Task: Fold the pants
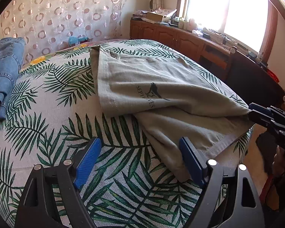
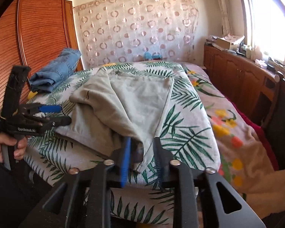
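From my left wrist camera, the pale grey-green cotton pants [image 1: 152, 87] with a dark bird logo lie partly folded on the palm-leaf print cloth [image 1: 47, 125] that covers the table. My left gripper [image 1: 140, 157] hovers with its blue-padded fingers spread wide, holding nothing; one pad sits just beside a hanging fold. At the right edge, my right gripper [image 1: 253, 112] pinches a corner of the pants. A folded blue denim garment [image 1: 3, 72] rests well apart at the far left.

From my right wrist camera, the right gripper [image 2: 140, 157] has its fingers closed on the near corner of the pants [image 2: 123, 104], and the left gripper [image 2: 57, 114] stands open beside the fabric's left edge.

The risk, as I judge it: only one corner is held, so pulling could drag the stacked layers askew or off the table edge.
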{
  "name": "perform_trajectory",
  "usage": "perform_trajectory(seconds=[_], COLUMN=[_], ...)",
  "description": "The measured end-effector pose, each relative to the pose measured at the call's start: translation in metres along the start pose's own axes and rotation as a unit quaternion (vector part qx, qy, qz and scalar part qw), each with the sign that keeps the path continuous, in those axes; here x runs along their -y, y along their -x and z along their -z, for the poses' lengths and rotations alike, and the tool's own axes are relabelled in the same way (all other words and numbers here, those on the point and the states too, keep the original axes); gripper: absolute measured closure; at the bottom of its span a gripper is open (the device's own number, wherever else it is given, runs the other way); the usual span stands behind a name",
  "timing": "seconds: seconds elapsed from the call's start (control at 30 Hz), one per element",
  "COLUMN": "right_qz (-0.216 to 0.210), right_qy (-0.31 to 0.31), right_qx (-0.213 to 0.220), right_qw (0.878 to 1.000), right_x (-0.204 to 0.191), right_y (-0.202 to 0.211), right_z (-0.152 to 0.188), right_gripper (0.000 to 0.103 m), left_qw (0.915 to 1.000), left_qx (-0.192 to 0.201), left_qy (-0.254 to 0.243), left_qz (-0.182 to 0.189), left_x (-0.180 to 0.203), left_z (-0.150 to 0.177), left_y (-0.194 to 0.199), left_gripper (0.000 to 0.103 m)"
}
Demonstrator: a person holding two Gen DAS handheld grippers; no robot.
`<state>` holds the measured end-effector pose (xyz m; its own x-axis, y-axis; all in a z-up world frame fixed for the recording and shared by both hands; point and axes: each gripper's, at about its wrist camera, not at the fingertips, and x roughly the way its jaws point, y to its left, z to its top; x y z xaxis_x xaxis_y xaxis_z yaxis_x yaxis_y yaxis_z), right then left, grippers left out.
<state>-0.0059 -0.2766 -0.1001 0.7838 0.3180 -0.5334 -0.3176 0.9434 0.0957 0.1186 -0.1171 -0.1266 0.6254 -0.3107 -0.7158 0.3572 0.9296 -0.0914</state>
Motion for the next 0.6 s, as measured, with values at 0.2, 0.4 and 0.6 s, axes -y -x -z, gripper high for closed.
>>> perform_trajectory(seconds=[0.2, 0.4, 0.6], right_qz=[-0.008, -0.036, -0.070], right_qy=[0.013, 0.028, 0.055], right_qx=[0.011, 0.014, 0.003], right_qw=[1.000, 0.999, 0.996], right_x=[-0.010, -0.020, -0.041], right_y=[0.000, -0.023, -0.052], right_z=[-0.014, -0.025, -0.050], right_gripper=[0.067, 0.057, 0.054], left_qw=[0.9996, 0.9979, 0.9958], left_qx=[0.029, 0.057, 0.075], left_qy=[0.006, 0.025, 0.041], left_qz=[-0.005, -0.018, -0.032], left_x=[-0.006, -0.027, -0.044], left_z=[0.001, -0.002, 0.000], left_y=[0.019, 0.042, 0.056], left_gripper=[0.018, 0.018, 0.018])
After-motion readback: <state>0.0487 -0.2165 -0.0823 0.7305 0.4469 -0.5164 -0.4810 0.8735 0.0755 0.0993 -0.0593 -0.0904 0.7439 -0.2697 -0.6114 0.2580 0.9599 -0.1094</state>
